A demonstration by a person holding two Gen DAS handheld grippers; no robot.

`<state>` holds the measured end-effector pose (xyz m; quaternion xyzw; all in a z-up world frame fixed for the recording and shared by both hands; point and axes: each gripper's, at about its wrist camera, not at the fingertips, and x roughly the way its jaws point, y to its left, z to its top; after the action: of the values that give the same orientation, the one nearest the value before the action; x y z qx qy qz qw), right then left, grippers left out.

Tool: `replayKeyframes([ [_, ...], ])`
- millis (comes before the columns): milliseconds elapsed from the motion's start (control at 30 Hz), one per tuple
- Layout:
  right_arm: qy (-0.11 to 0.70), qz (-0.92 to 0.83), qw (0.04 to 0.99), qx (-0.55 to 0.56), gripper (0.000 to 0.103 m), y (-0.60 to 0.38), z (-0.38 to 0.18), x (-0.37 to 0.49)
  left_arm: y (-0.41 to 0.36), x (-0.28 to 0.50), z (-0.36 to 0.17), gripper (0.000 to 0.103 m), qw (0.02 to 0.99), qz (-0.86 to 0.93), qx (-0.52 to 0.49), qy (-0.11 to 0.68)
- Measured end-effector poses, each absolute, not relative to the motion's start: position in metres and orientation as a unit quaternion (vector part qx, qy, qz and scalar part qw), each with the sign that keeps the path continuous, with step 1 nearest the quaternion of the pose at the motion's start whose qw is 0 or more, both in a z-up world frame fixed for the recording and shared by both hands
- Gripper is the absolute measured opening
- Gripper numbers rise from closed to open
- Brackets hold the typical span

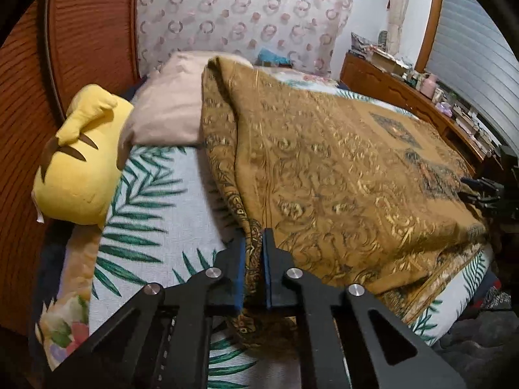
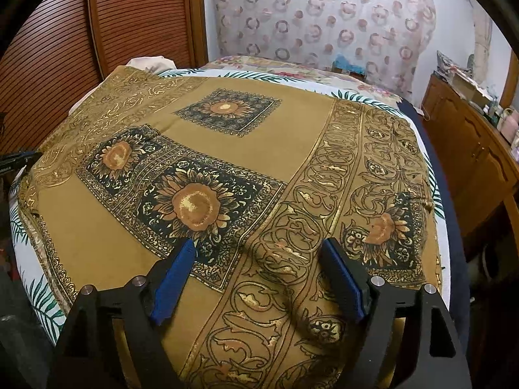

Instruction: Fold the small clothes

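A mustard-gold cloth (image 1: 340, 168) with dark sunflower panels and scroll borders lies spread over the bed. In the left wrist view its near left edge runs up between the blue pads, and my left gripper (image 1: 253, 243) is shut on that edge. In the right wrist view the same cloth (image 2: 227, 168) fills the frame. My right gripper (image 2: 258, 246) stands open just above it, blue pads wide apart over a scroll border, with nothing pinched between them.
The bed sheet (image 1: 155, 214) is white with green palm leaves. A yellow plush toy (image 1: 81, 168) and a beige pillow (image 1: 172, 103) lie at the left. A ribbed wooden door (image 2: 136, 16), a patterned curtain (image 2: 324, 16) and a cluttered wooden dresser (image 2: 470, 136) surround the bed.
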<state>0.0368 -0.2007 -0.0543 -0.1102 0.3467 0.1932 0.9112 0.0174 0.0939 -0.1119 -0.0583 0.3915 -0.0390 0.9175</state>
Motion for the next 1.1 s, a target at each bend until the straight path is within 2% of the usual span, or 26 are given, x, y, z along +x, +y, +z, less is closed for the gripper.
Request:
replayKeyframes([
  [333,0.347,0.194,0.911,-0.110,0.082,-0.202,-0.054,0.037,0.062,0.010,-0.049,0.008,0.948,-0.079,-0.054,0.305],
  [933,0.362,0.195,0.905,-0.108,0.086,-0.201,-0.049,0.033,-0.018,0.053,0.016,0.008,0.952,-0.190,-0.016,0.239],
  [1100,0.338,0.177,0.918,-0.103,0.086,-0.215,-0.030,0.014,-0.046,0.067,0.034,0.008,0.947,-0.226,-0.005,0.227],
])
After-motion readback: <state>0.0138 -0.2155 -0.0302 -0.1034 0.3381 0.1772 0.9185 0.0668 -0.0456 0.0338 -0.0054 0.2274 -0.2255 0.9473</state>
